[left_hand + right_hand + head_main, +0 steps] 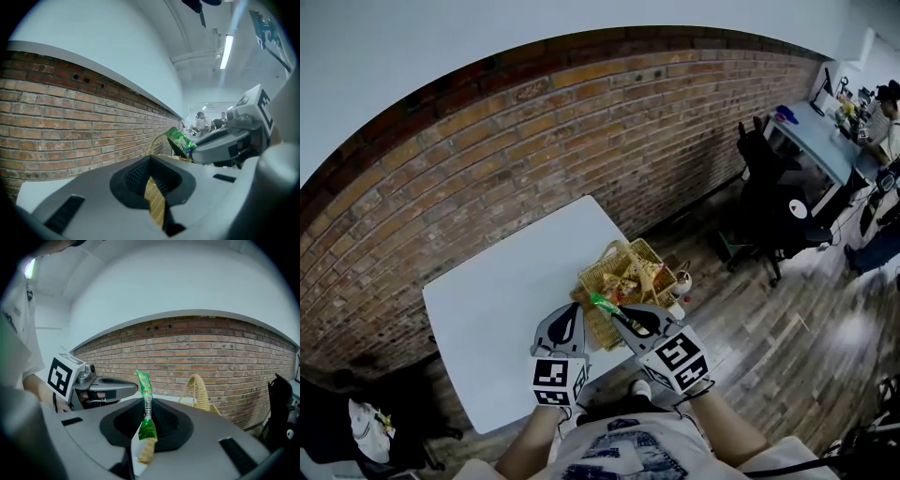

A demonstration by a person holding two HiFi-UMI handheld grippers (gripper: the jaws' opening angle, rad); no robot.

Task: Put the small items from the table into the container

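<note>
A wicker basket (598, 328) with several small items inside stands at the right edge of the white table (487, 300). My right gripper (623, 319) is shut on a thin green packet (605, 303), held just over the basket's near side. In the right gripper view the packet (145, 394) sticks upright out of the jaws (146, 427), with the basket handle (201, 392) beyond it. My left gripper (565, 328) is close beside the right one, over the table by the basket. Its jaws (154, 187) stand together with nothing held, and basket weave shows through the slit.
A brick wall (487, 169) runs behind the table. Black office chairs (778, 216) and a desk (820, 141) with a person at it stand at the far right on the wooden floor. A small cup-like object (682, 281) sits just past the basket.
</note>
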